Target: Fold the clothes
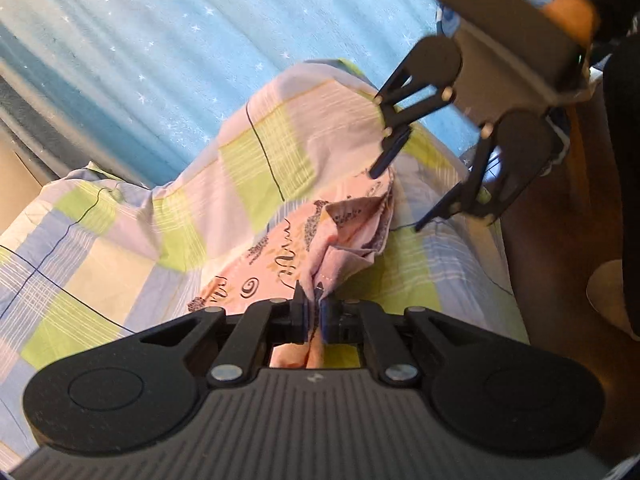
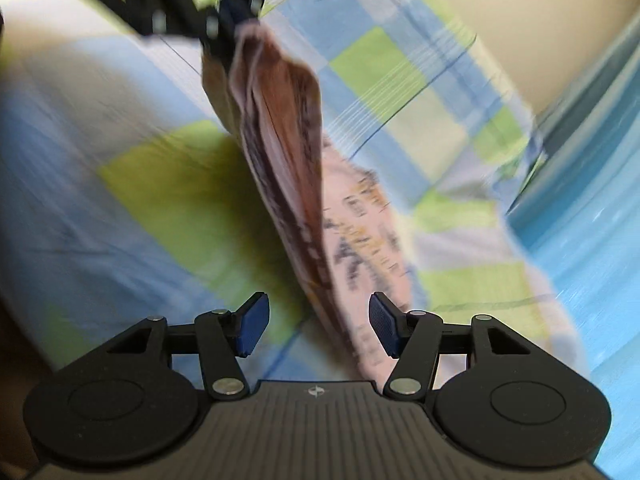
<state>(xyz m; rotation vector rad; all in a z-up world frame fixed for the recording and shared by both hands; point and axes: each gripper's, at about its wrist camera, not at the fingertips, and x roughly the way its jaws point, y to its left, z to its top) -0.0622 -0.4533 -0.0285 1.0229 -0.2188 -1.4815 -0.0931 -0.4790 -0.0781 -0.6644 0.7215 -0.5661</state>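
Note:
A pink patterned garment (image 1: 280,256) lies bunched on a checked green, blue and white bed cover (image 1: 100,240). My left gripper (image 1: 314,312) is shut on a gathered edge of it at the bottom of the left wrist view. My right gripper (image 1: 406,196) hovers open just beyond the garment's far fold, touching nothing. In the blurred right wrist view the garment (image 2: 288,140) hangs in folds from the left gripper (image 2: 226,24) at the top. It trails down between the blue pads of my open right gripper (image 2: 318,328), over the checked cover (image 2: 380,68).
A light blue fabric with white stars (image 1: 160,40) lies behind the cover and shows again as the blue fabric (image 2: 592,248) at the right. A person's hand (image 1: 572,12) holds the right gripper. A brown surface (image 1: 560,240) borders the bed on the right.

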